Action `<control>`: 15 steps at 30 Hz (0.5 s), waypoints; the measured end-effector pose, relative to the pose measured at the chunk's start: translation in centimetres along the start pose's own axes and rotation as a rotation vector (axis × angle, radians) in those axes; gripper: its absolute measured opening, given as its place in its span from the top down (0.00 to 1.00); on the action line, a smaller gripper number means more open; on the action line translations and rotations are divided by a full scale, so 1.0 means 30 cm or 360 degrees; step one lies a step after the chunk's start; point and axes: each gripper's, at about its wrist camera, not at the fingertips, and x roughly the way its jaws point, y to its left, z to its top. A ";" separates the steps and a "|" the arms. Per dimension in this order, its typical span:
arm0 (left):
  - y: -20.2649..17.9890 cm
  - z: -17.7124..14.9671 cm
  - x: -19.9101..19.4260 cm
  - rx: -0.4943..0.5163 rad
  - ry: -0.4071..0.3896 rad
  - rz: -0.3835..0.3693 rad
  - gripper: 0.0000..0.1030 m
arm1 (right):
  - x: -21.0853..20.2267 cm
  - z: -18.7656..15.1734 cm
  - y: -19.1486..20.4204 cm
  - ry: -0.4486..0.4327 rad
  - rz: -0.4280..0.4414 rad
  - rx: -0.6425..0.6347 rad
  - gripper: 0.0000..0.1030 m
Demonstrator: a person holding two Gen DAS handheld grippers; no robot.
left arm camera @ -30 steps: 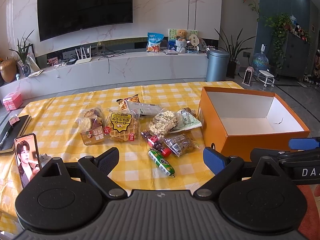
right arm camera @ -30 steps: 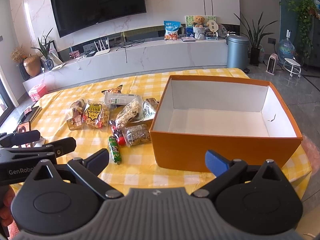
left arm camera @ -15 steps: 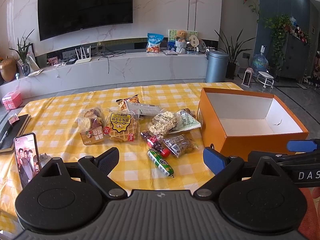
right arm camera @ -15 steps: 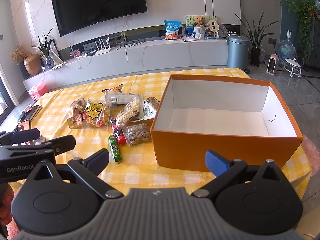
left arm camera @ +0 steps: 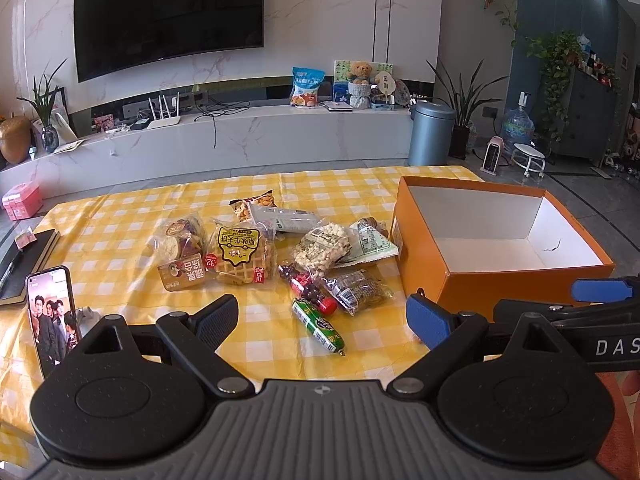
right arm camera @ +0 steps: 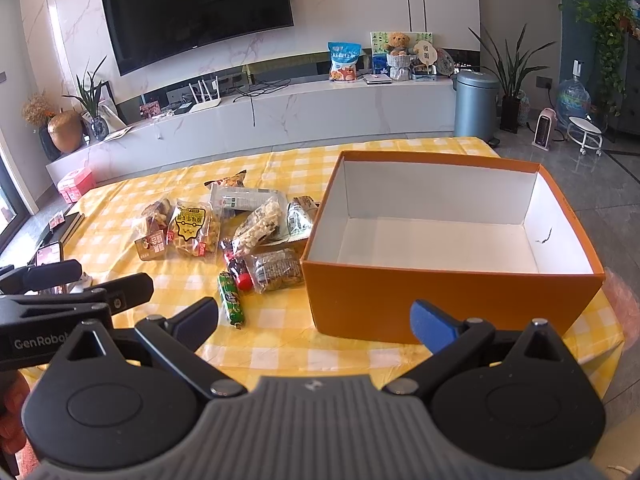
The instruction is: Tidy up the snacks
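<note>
snacks (left arm camera: 280,252): clustered on table (left arm camera: 120,232), centre
box (left arm camera: 420,256): 3 o'clock of snacks, just beside
phone (left arm camera: 50,316): 8 o'clock of snacks, well apart

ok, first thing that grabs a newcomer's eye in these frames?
The big orange box, open and empty, on the right of the yellow checked tablecloth. Left of it lies a cluster of snack packets, the green sausage stick nearest. Both grippers hover open at the near edge.

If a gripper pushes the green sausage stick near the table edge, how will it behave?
The green sausage stick looks round and slim, so it would probably roll sideways on the checked cloth. Its glossy wrapper may be slippery. It seems fairly stiff.
</note>
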 end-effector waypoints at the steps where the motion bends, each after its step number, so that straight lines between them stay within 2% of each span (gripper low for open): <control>1: 0.002 0.000 0.000 0.0000 0.0001 0.0000 0.00 | -0.001 0.000 0.000 0.0000 0.0000 0.0001 0.03; 15: 0.003 -0.001 0.000 -0.0004 0.0000 -0.0002 0.00 | -0.002 -0.001 -0.001 -0.0001 0.0000 0.0001 0.03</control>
